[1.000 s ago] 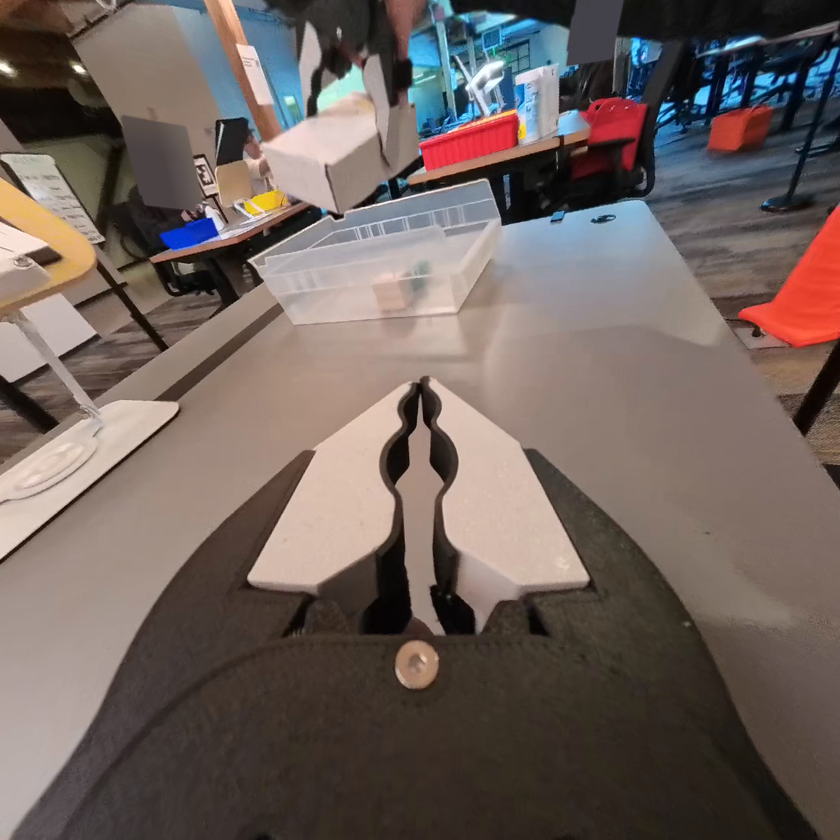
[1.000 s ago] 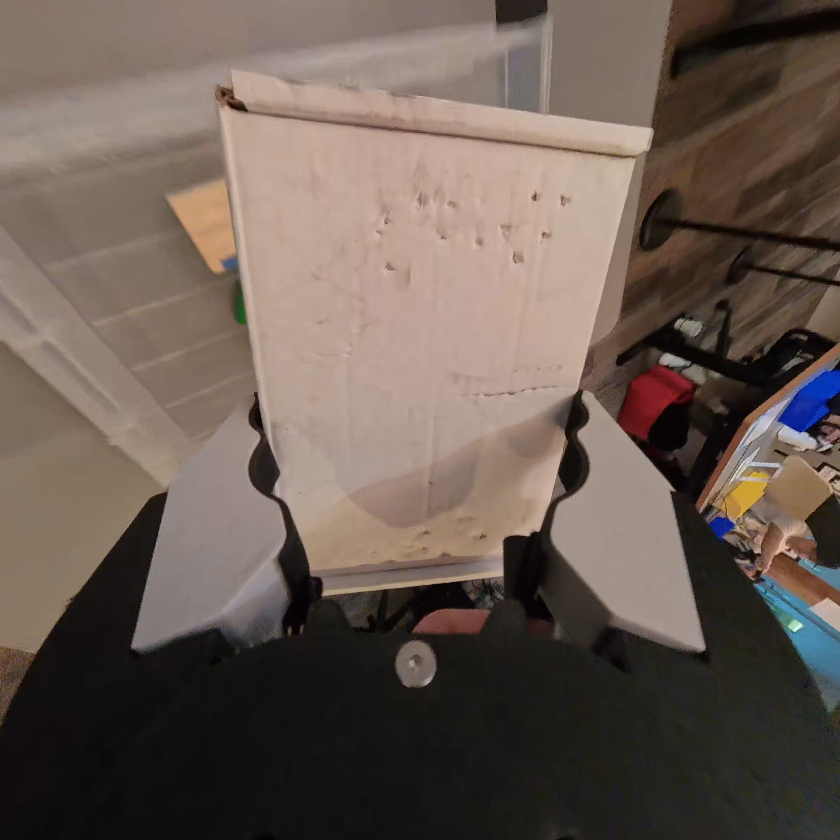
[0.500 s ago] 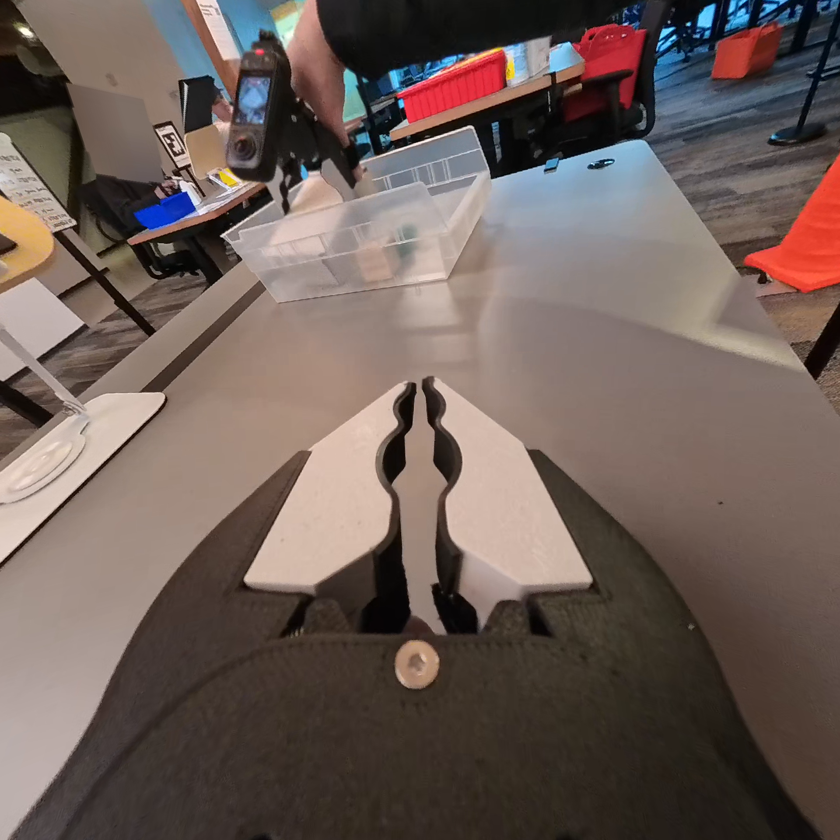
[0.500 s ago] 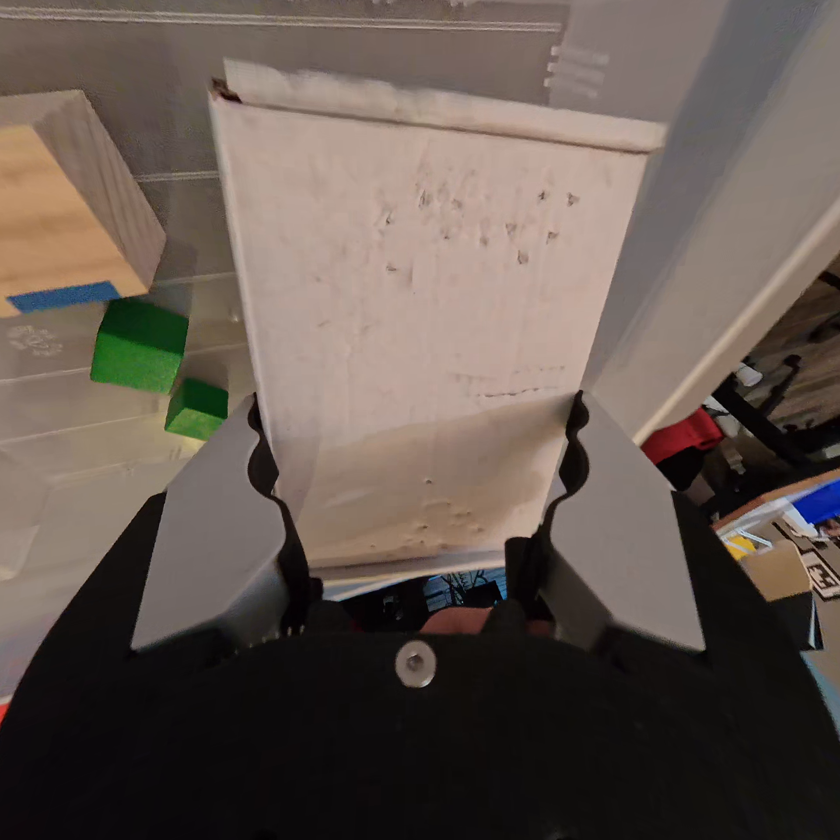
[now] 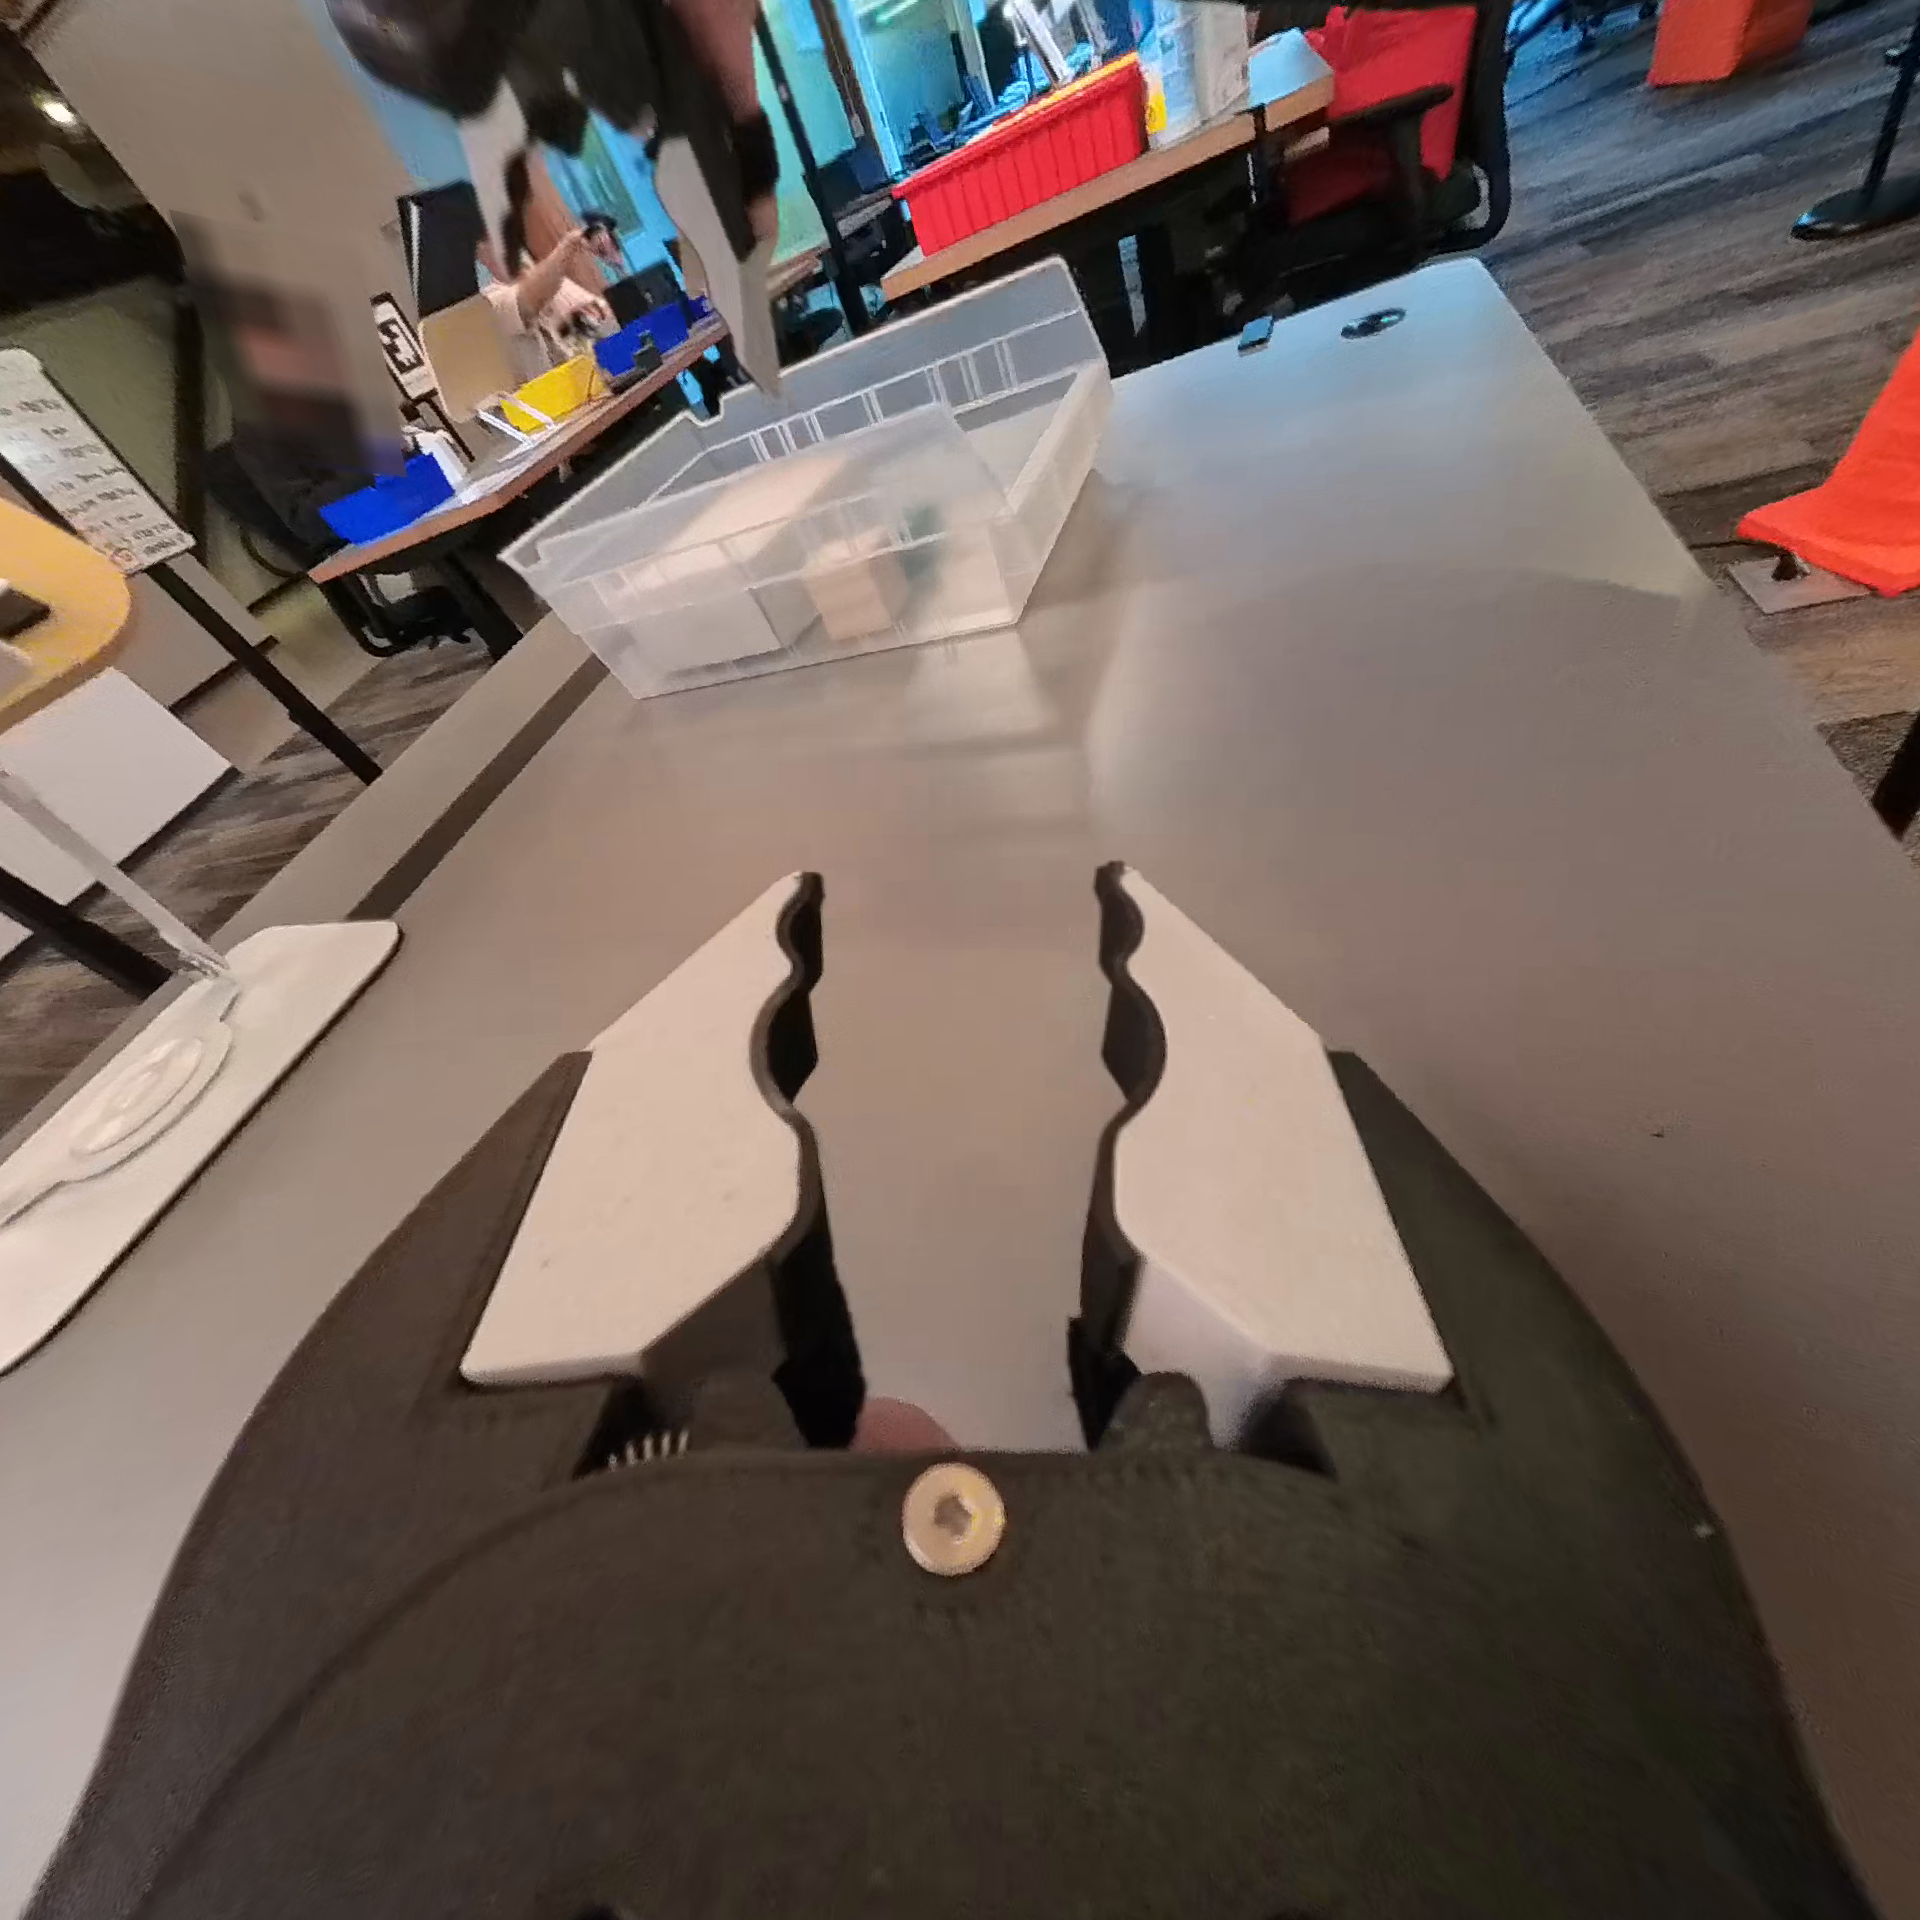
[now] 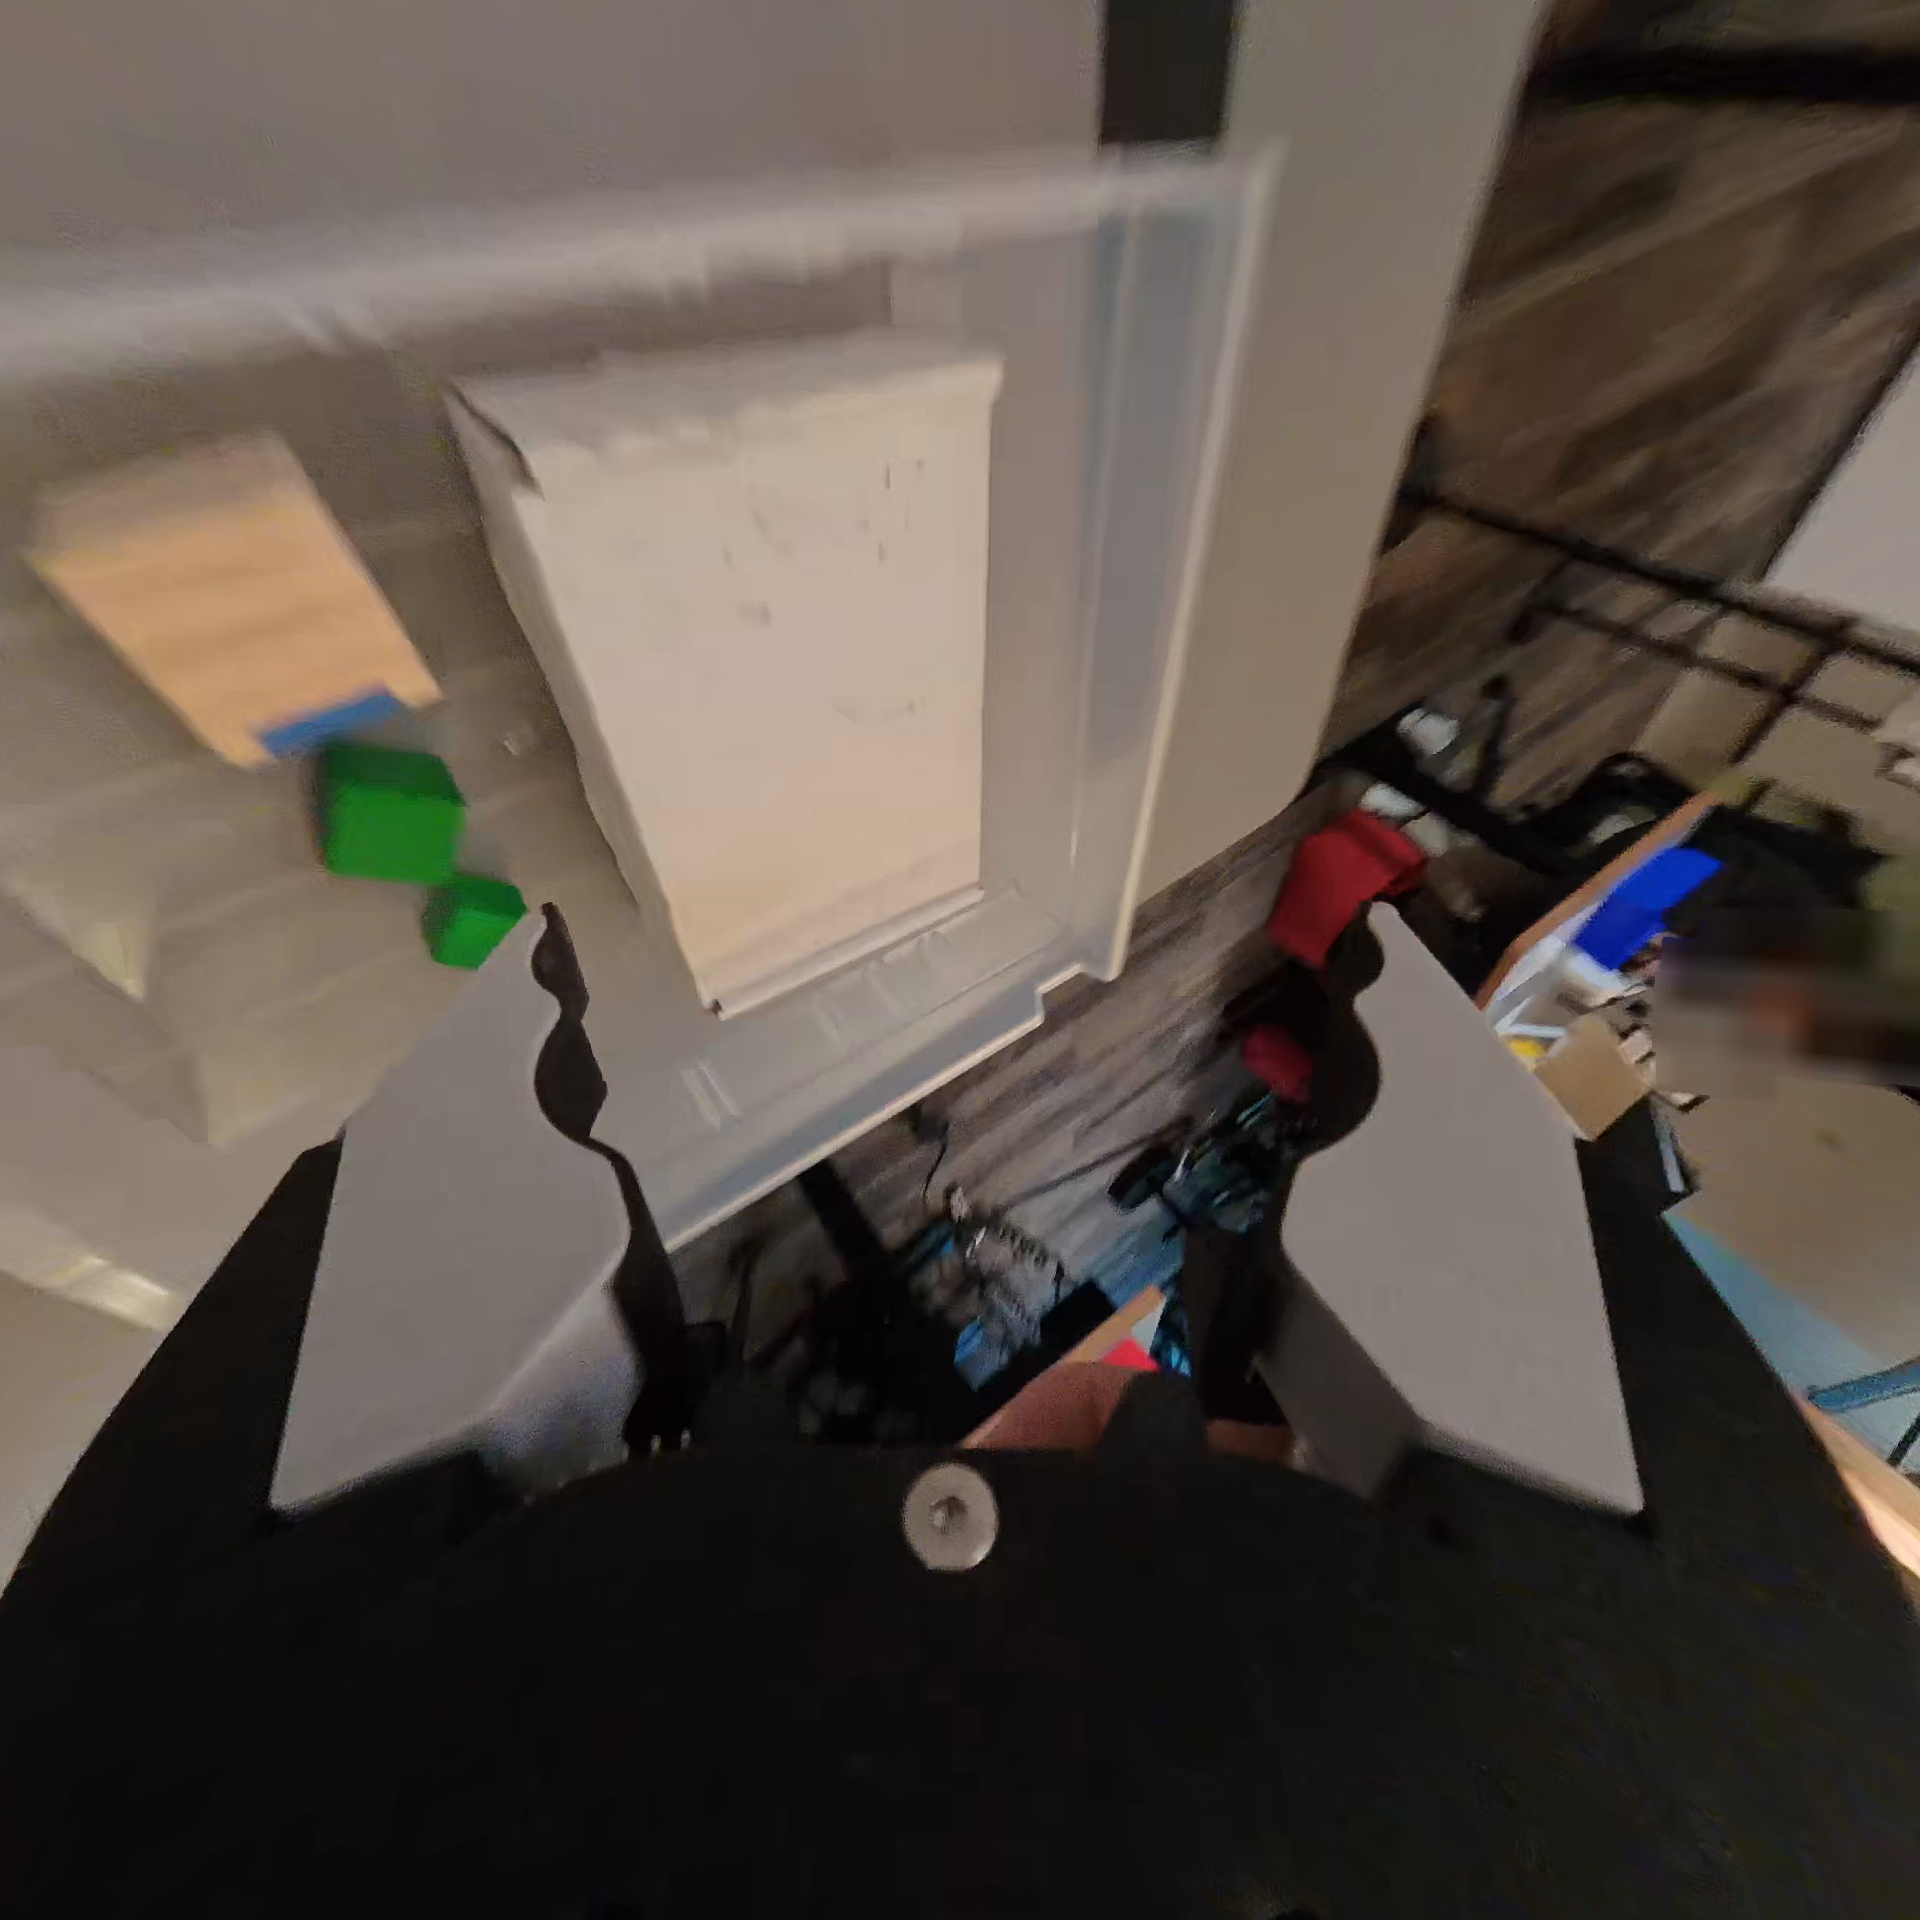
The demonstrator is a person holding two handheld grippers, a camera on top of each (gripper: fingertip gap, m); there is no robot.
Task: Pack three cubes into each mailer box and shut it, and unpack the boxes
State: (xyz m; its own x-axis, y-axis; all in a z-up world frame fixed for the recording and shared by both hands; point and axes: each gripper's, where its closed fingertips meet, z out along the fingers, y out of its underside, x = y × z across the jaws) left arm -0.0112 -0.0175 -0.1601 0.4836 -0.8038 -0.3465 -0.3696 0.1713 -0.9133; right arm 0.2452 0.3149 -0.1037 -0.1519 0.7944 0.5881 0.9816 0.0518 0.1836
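Note:
My right gripper (image 6: 956, 914) is open and empty, looking down into a clear plastic bin (image 6: 1143, 520). A shut white mailer box (image 6: 769, 644) lies flat in the bin, apart from the fingers. Left of it lie a wooden cube (image 6: 229, 603) with a blue strip, a green cube (image 6: 390, 800) and a smaller green cube (image 6: 473, 920). My left gripper (image 5: 958, 883) is open and empty, low over the grey table (image 5: 1351, 831). It faces the bin (image 5: 1039, 488), with the right gripper (image 5: 727, 239) above the bin. The wooden cube (image 5: 852, 603) shows through the wall.
A white flat stand base (image 5: 187, 1049) sits at the table's left edge. An orange object (image 5: 1860, 499) is on the floor to the right. Desks with a red crate (image 5: 1023, 166) and blue trays stand behind. Another pale box shape (image 6: 156, 987) lies blurred in the bin's left part.
My right gripper lowered the white box into the bin, let go, opened and lifted away. My left gripper went from shut to open.

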